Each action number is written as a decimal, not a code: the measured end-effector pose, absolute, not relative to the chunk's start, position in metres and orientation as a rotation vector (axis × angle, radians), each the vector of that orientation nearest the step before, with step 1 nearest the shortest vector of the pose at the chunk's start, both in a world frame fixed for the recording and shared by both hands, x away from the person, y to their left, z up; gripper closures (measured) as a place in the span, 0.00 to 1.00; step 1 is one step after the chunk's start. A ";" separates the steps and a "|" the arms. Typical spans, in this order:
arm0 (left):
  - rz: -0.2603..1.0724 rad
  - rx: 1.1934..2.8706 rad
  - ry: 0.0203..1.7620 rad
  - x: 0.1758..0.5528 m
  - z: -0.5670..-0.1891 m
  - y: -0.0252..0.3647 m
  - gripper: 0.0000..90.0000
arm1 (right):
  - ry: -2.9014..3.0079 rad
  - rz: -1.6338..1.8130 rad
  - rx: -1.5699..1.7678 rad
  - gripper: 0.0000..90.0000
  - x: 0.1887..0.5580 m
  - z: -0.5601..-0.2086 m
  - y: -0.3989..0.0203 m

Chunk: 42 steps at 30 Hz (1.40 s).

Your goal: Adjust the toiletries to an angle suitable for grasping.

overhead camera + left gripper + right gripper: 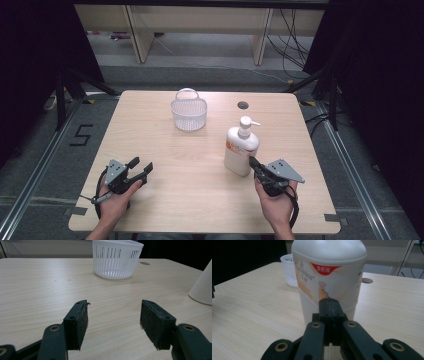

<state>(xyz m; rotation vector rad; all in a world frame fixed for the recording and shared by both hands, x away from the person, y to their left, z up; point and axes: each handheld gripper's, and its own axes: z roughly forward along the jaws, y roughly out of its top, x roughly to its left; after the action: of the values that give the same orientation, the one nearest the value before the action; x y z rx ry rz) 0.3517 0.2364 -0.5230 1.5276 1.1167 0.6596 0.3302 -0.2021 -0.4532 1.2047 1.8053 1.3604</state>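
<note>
L gripper [141, 167] near tabletop's [165, 190] front-left corner, held in a hand [116, 200], jaws spread, nothing between. R gripper [254, 163] toward front-right, jaws pressed together, tips at or just short of lower side of pump bottle [241, 148]; contact unclear. Bottle upright, right of centre. White slotted basket [189, 113] w/ handle near far edge, mid-tabletop, well apart from bottle. Round hole [243, 105] by far edge.

The table [165, 150] is pale wood with fine grain. The basket [189, 114] is white, nearly see-through, its wall patterned with thin upright slits. The pump bottle [241, 150] is creamy white, its label orange and yellow under a red band with white characters, perhaps picturing a small figure. Both grippers' jaws are black with brass-coloured rivets.
</note>
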 end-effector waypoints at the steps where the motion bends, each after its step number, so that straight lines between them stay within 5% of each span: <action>1: 0.660 1.528 1.117 0.352 -0.523 0.236 0.43 | 1.805 1.360 1.205 1.00 0.330 -0.453 -0.202; 28: 0.663 1.540 1.113 0.351 -0.523 0.235 0.44 | 1.753 1.291 1.238 1.00 0.375 -0.452 -0.208; 36: 0.663 1.540 1.114 0.351 -0.523 0.235 0.44 | 1.741 1.266 1.215 1.00 0.364 -0.453 -0.212; 42: 0.664 1.542 1.122 0.352 -0.523 0.235 0.44 | 1.679 1.267 1.293 0.90 0.353 -0.473 -0.227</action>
<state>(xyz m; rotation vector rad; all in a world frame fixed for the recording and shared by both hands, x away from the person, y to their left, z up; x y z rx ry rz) 0.3517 0.2350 -0.5228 1.5419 1.1220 0.6635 0.3533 -0.2267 -0.4727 1.2932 1.6789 1.2668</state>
